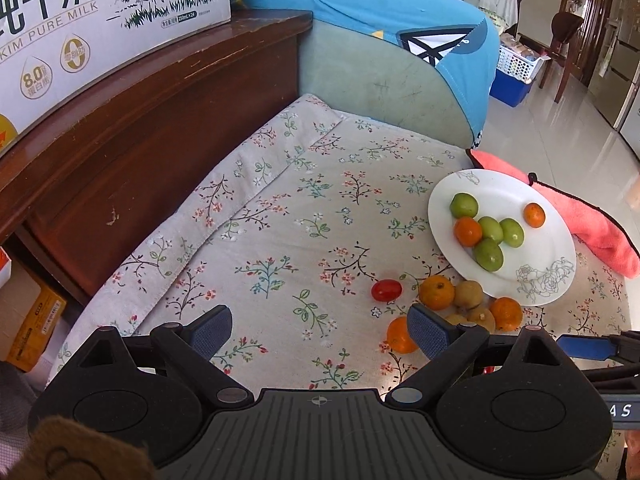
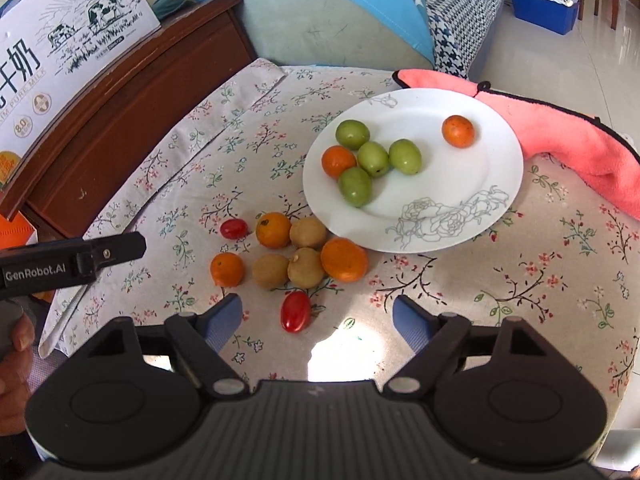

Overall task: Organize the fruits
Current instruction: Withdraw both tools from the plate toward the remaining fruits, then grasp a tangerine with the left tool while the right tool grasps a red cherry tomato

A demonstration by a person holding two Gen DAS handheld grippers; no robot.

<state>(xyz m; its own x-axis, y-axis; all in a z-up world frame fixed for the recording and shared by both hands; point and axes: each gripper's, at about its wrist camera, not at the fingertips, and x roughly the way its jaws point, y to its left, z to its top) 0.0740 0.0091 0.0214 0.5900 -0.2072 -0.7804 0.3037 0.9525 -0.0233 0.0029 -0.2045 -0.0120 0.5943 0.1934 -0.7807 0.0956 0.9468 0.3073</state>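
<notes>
Centre of the right wrist view: white plate [image 2: 472,184] with a grey rose outline sits on the floral cloth [image 2: 500,280]. On it, four green fruits [image 2: 373,159] cluster with one orange fruit [image 2: 338,161] at the left side; a second orange fruit [image 2: 458,131] lies apart toward the upper right. Plate's right half is bare.

Just below-left of the plate rim, a loose group on the cloth: three orange fruits [image 2: 344,259], three brown round fruits [image 2: 306,267], touching or nearly so. One cherry tomato [image 2: 233,228] lies at the group's left edge, another cherry tomato [image 2: 295,311] below the group, close ahead of the right gripper [image 2: 318,316].

Right gripper: fingers spread apart, nothing between the pads, tomato just off the left finger. Left gripper [image 1: 322,330]: fingers wide apart, empty; its right finger overlaps an orange fruit in frame, contact cannot be told.

Open cloth: wide clear patch at left and centre of the left wrist view, and lower right of the right wrist view. Pink towel [image 2: 568,140] touches the plate's upper-right rim. Dark wooden board [image 1: 132,128] bounds the cloth along the left.

Writing: carton [image 1: 80,20] at upper left reads "PURE MILK", "8.0", with Chinese characters and cow drawing. Left gripper's side, seen at left of the right wrist view, reads "GenRobot.AI".
</notes>
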